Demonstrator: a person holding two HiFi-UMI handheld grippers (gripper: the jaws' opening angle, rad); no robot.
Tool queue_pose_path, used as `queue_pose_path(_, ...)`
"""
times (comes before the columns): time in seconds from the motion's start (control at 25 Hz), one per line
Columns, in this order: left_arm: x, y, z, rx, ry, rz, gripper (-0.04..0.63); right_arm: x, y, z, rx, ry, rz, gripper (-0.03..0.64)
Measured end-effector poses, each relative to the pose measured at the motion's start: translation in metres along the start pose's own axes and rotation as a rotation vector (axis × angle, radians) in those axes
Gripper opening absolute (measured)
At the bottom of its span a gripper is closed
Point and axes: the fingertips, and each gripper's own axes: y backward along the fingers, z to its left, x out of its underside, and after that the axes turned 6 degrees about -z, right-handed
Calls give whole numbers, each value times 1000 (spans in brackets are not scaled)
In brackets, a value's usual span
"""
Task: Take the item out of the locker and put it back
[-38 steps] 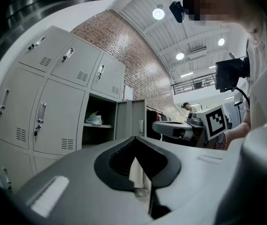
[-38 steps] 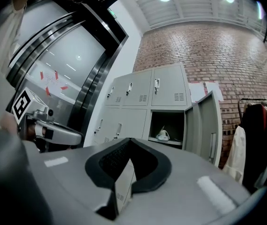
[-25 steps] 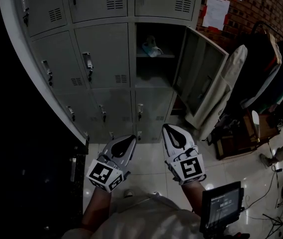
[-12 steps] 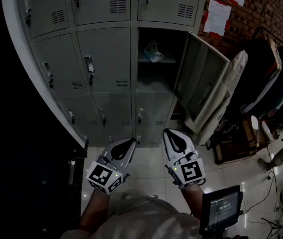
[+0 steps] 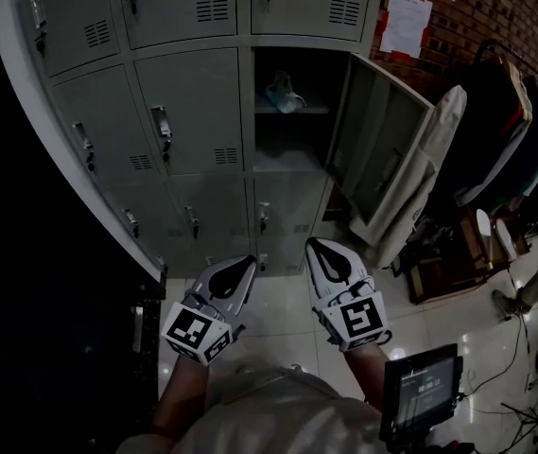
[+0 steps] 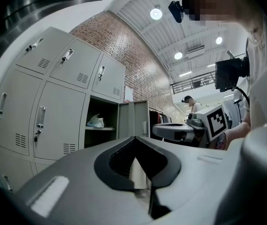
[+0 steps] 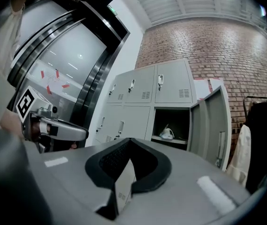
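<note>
A grey bank of lockers (image 5: pixel 193 112) stands ahead. One compartment is open, its door (image 5: pixel 377 149) swung out to the right. On its shelf lies a pale crumpled item (image 5: pixel 282 93), also seen as the item (image 6: pixel 95 121) and the item (image 7: pixel 167 133) in the gripper views. My left gripper (image 5: pixel 241 269) and right gripper (image 5: pixel 321 250) are held low near my body, well short of the locker. Both are shut, tips together, with nothing held.
An ironing board (image 5: pixel 426 173) leans beside the open door. A rack of dark clothes (image 5: pixel 519 130) stands at the right by a brick wall (image 5: pixel 495 12) with papers. A monitor (image 5: pixel 422 392) sits at the lower right. Another person (image 6: pixel 190 105) stands far off.
The view has shifted slightly; the grippers stay shut in about the same place before my body. The item has not moved.
</note>
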Motion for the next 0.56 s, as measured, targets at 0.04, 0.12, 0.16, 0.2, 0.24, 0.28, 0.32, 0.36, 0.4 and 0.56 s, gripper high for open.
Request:
queue_pose_path(0.04, 0, -1, 1, 1, 0, 0, 0, 0, -1, 0, 1, 2, 0, 0)
queue_pose_path(0.12, -1, -2, 4, 2, 0, -1, 0, 0, -4, 0, 3, 0, 0, 0)
queue_pose_path(0.16, -2, -2, 5, 3, 0, -4, 0, 0, -5, 0, 3, -3, -1, 0)
queue_pose_path(0.2, -2, -2, 6, 3, 0, -6, 0, 0, -7, 0, 4, -4, -1, 0)
queue_pose_path(0.24, -2, -3, 7, 3, 1, -8, 0, 0, -8, 0, 4, -4, -2, 0)
queue_pose_path(0.28, -1, -3, 8, 2, 2, -9, 0, 1, -9, -1, 4, -4, -3, 0)
queue_pose_path(0.32, -1, -3, 9, 1, 3, -8, 0, 1, -10, -1, 4, -3, -3, 0)
queue_pose_path(0.36, 0, -3, 9, 1, 4, -7, 0, 2, -10, -1, 3, 0, -3, 0)
queue_pose_path(0.4, 1, -3, 10, 1, 5, -5, 0, 3, -11, -2, 3, 2, -2, 0)
queue_pose_path(0.56, 3, -5, 13, 1, 9, -1, 0, 4, -14, -2, 0, -3, 2, 0)
